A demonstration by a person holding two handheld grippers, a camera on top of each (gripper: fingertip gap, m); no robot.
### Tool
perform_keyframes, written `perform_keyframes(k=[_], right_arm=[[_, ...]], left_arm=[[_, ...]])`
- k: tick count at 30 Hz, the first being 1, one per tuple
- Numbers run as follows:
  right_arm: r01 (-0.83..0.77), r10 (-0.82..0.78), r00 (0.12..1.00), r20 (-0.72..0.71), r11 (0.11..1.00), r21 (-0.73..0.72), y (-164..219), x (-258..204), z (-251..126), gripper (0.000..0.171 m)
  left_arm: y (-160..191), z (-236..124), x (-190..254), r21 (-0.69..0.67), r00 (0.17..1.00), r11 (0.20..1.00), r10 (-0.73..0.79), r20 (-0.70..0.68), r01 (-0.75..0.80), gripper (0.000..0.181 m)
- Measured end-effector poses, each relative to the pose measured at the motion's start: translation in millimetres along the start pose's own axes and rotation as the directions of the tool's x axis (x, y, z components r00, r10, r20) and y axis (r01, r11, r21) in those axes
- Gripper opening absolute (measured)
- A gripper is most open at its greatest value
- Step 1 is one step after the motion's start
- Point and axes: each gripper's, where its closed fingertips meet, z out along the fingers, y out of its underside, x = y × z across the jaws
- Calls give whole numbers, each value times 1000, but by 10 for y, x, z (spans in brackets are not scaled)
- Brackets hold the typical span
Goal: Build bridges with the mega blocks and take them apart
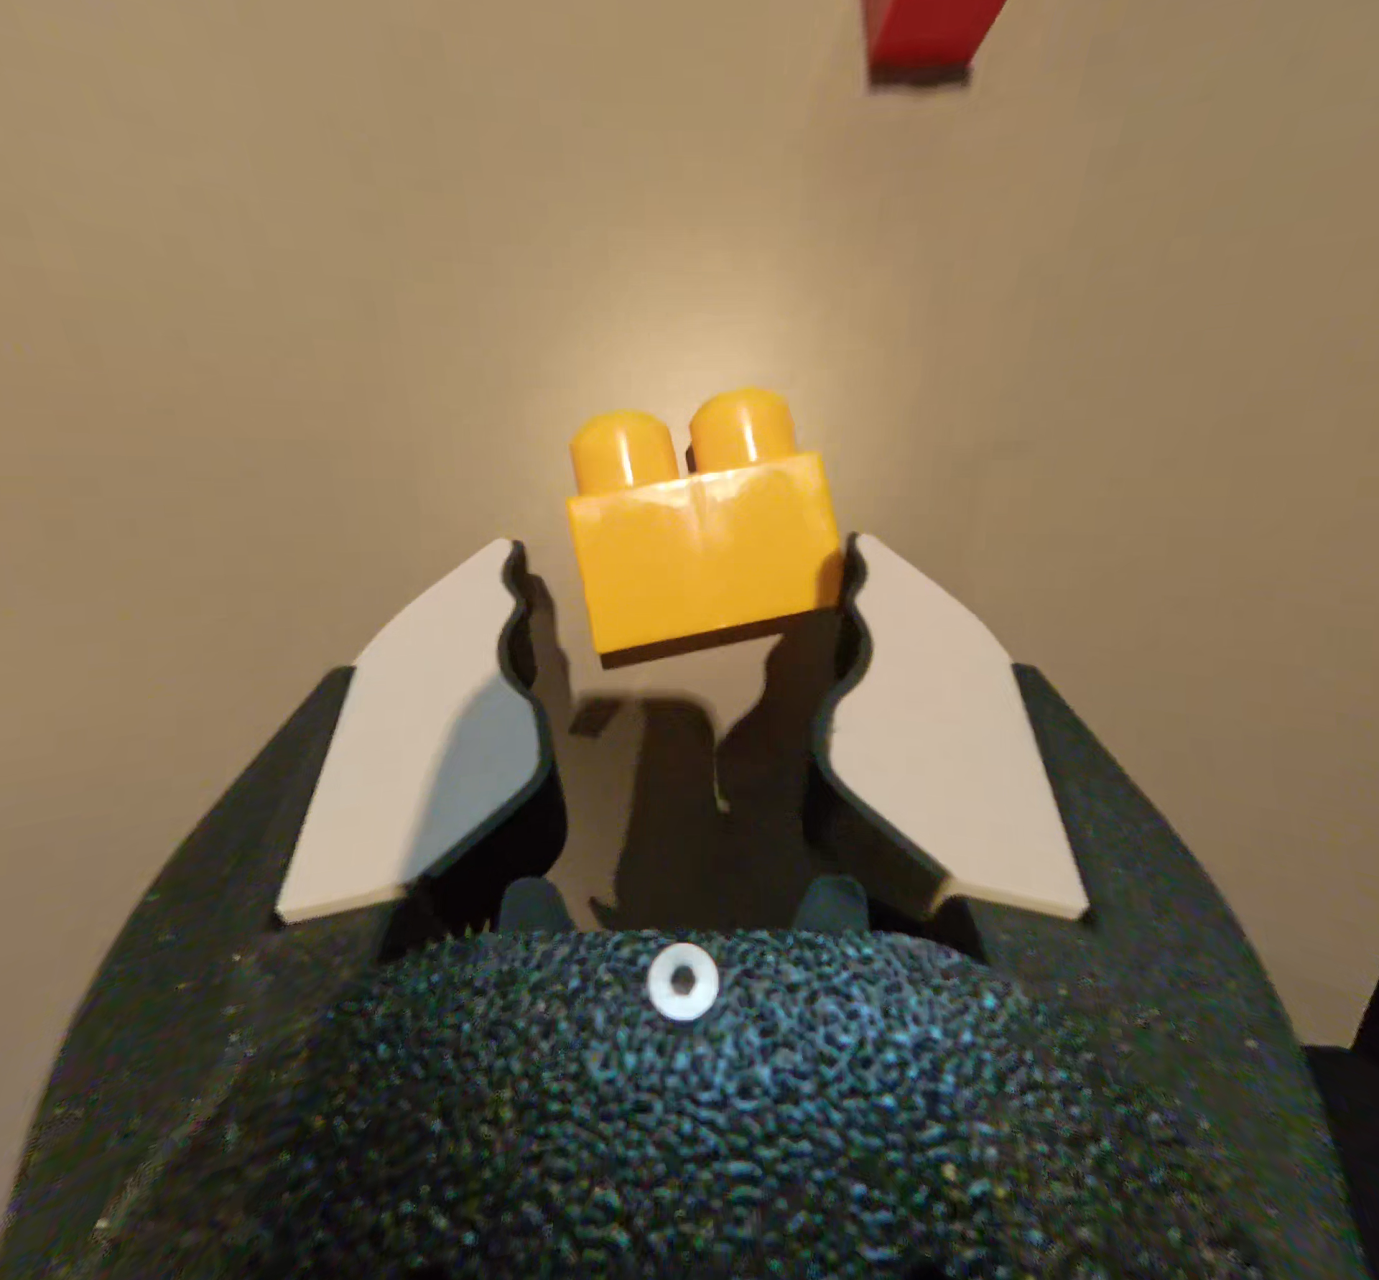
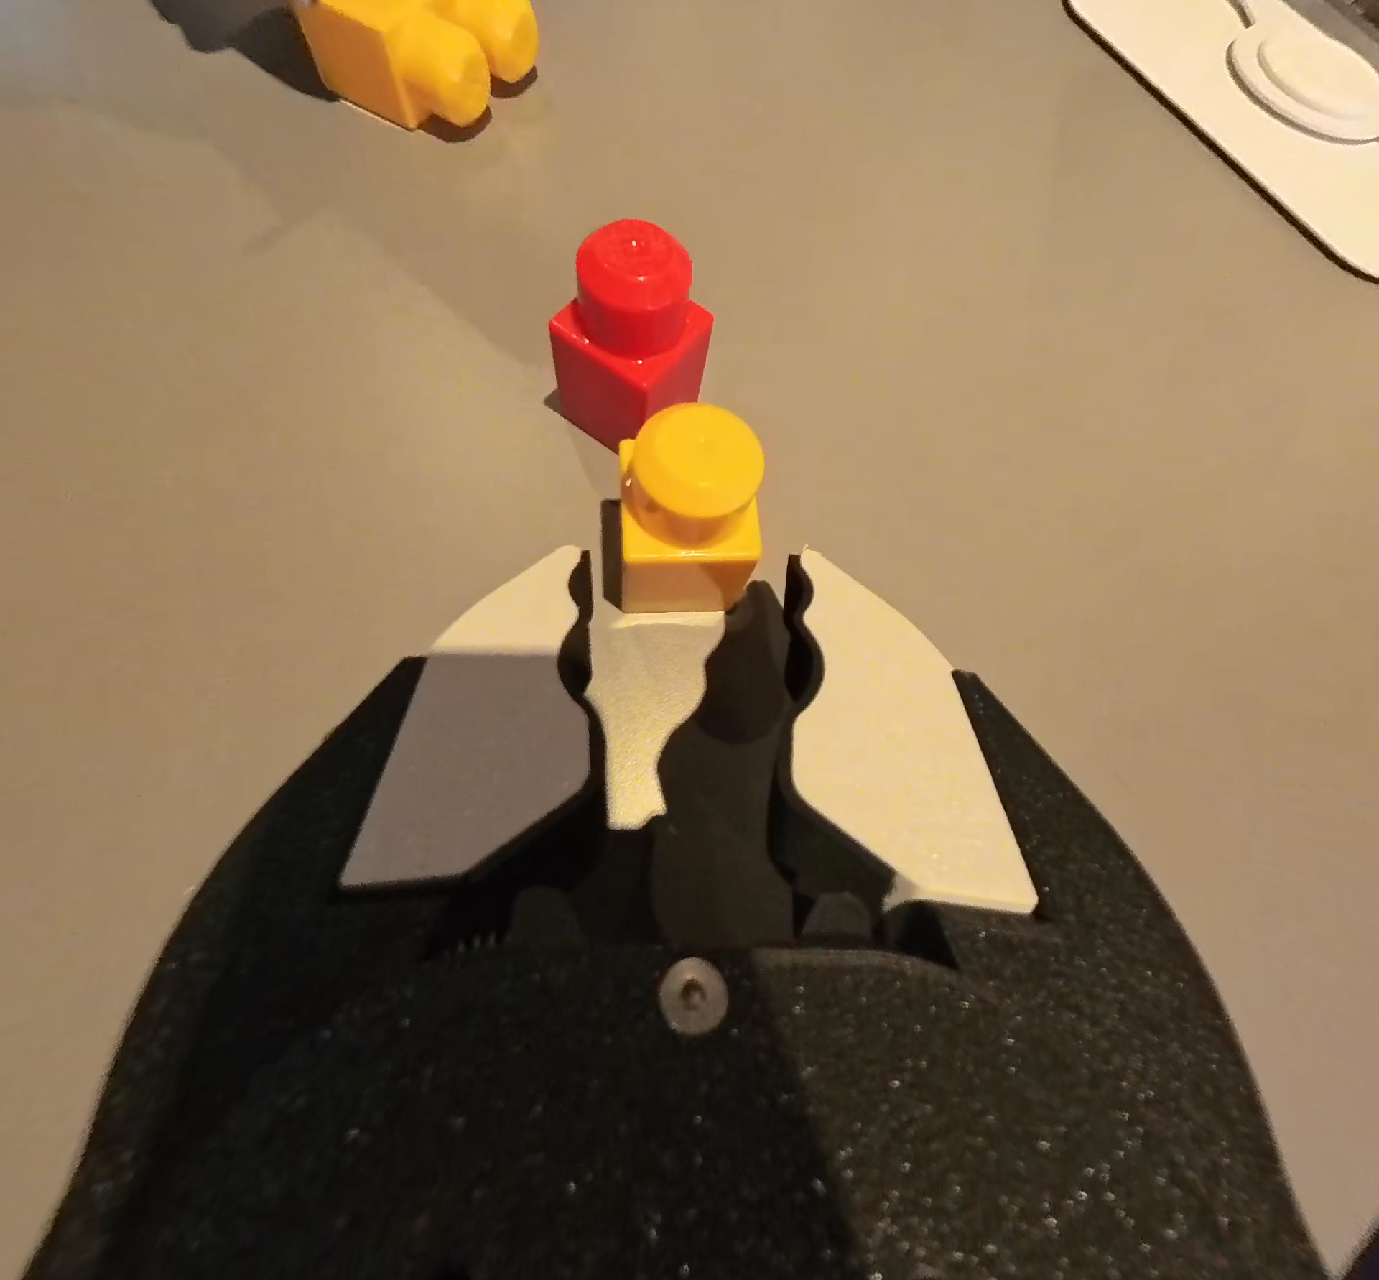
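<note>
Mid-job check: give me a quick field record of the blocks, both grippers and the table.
left gripper: open, around two-stud yellow block
two-stud yellow block: on its side
right gripper: open, at one-stud yellow block
one-stud yellow block: upright
red block: upright, just beyond it
bridge: none assembled
table: grey; white stand base far right
</note>
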Motion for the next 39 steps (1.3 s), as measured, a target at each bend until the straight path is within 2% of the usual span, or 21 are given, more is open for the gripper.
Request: perform_keyframes(k=[1,3,9,13,16,17,19,20,21,25,27,29,30,35,37,39], right_arm=[[3,-3,1000,-3,1000,0,1,1,0,50],[14,-14,1000,-9,1000,0,-2,-2,0,50],[45,-44,999,-24,999,23,-30,-11,-24,51],[101,-98,994,-53,994,51,-80,-29,-86,56],[184,-159,975,-153,968,169,-328,-6,-267,55],[246,-197,960,-201,934,258,-505,-42,-390,53],[390,-308,920,-243,790,473,-851,-334,-683,43],[422,-351,906,-236,723,547,-945,-493,-772,39],[426,-373,903,-216,696,579,-989,-608,-792,42],[473,-481,868,-122,727,498,-893,-867,-484,60],[457,-512,858,-39,728,510,-876,-1038,-427,59],[446,-533,846,25,731,517,-846,-1168,-402,50],[448,-544,838,41,728,518,-830,-1206,-397,42],[454,-526,850,21,753,476,-802,-1114,-358,39],[452,-500,866,-24,761,466,-834,-1017,-376,38],[416,-451,891,-45,775,475,-873,-913,-417,38]], left_arm=[[69,58,-5,-44,1000,999,-14,-3,14,82],[200,176,-13,-145,1000,989,0,11,1,78],[-92,360,218,-109,997,991,68,-36,-72,76],[-362,314,417,19,989,995,104,-103,-103,76],[-667,97,675,235,960,966,167,-226,-112,76],[-777,-3,853,324,927,940,214,-309,-108,76],[-963,-199,1224,463,821,885,296,-488,-45,75],[-1030,-260,1379,493,759,870,319,-567,2,75],[-1073,-279,1499,496,704,868,327,-631,41,75],[-1066,-91,1855,411,549,909,314,-775,60,75],[-1035,-19,1981,388,496,921,316,-809,46,76],[-1050,-30,2033,392,455,917,322,-830,66,76],[-1076,-42,2022,399,450,913,321,-833,87,75],[-1166,-12,1906,404,486,901,286,-826,156,76],[-1258,-15,1781,431,529,878,268,-805,210,77],[-1374,-77,1584,503,605,825,268,-750,258,77]])
